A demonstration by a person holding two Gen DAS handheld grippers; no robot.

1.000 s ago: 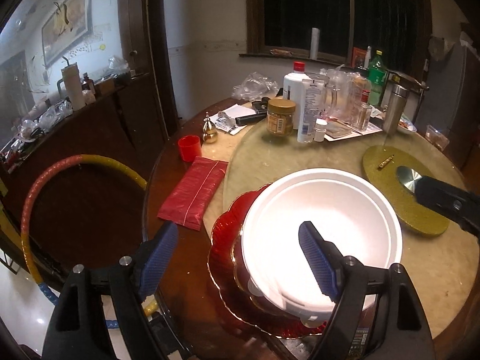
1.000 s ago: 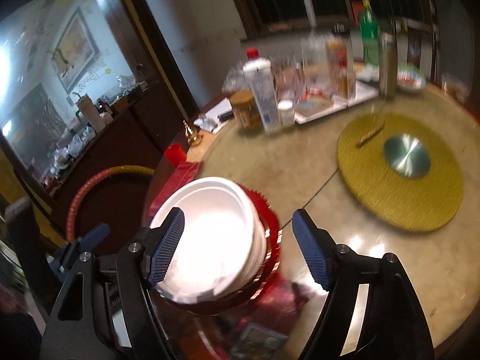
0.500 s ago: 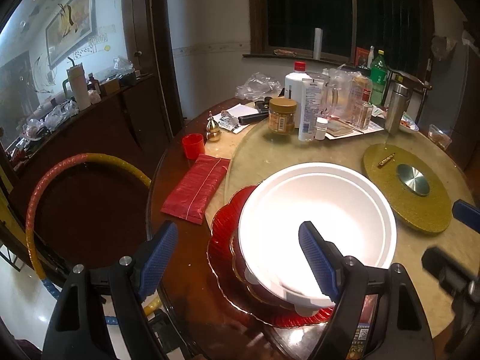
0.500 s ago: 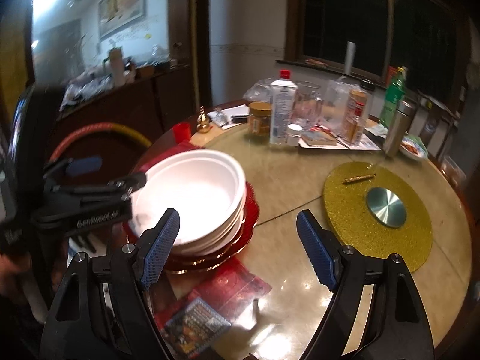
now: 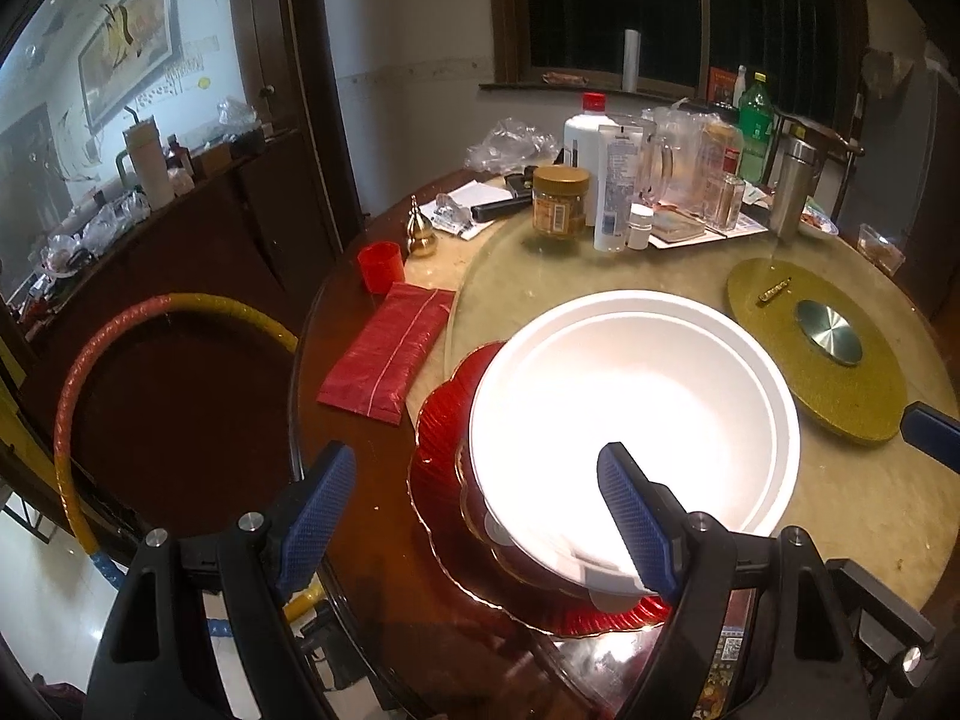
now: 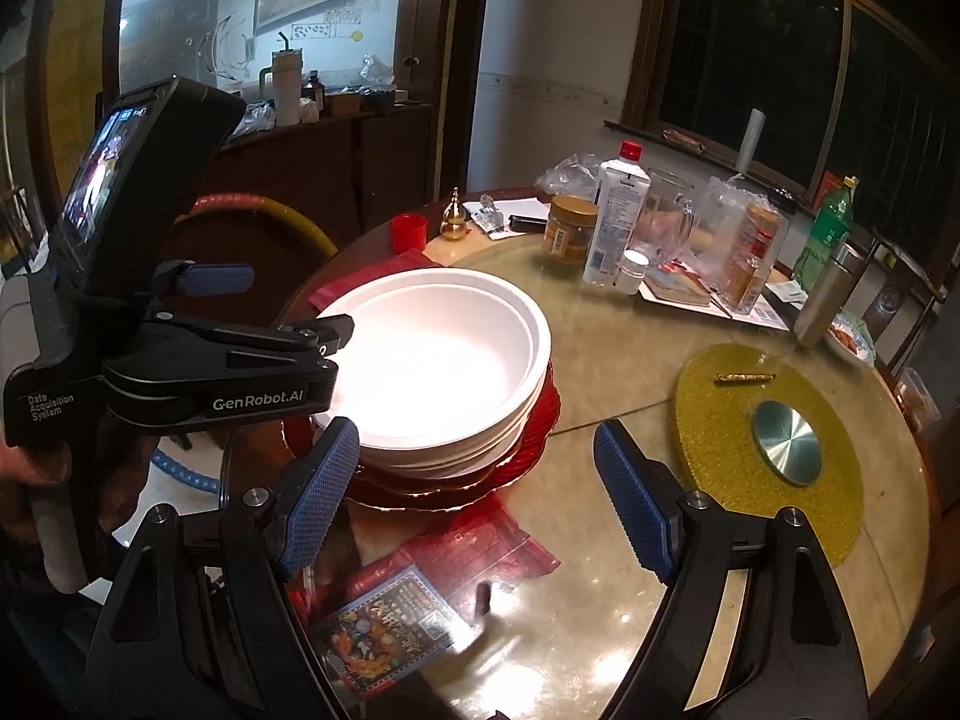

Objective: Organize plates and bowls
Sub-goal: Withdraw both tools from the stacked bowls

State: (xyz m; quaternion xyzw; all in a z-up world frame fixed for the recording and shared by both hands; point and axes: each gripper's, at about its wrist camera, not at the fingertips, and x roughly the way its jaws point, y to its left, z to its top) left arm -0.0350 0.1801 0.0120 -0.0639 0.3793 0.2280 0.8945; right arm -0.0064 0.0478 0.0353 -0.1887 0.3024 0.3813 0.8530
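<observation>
A stack of white bowls (image 5: 630,408) sits on red scalloped plates (image 5: 444,480) at the near left of the round table; it also shows in the right wrist view (image 6: 444,360) on the red plates (image 6: 534,444). My left gripper (image 5: 474,498) is open and empty, hovering at the stack's near rim with its right finger over the bowl. My right gripper (image 6: 480,492) is open and empty, held back in front of the stack. The left gripper's body (image 6: 198,372) shows at the stack's left side.
A gold turntable disc (image 6: 774,444) lies to the right. Bottles, jars and a glass mug (image 6: 660,228) crowd the far side. A red packet (image 5: 390,348) and red cup (image 5: 379,264) lie left. A printed packet (image 6: 396,624) lies near the front edge. A hoop (image 5: 120,330) leans beside the table.
My right gripper has pulled back and away from the bowl stack, open throughout. My left gripper stays open at the stack's near rim. The stack has not moved.
</observation>
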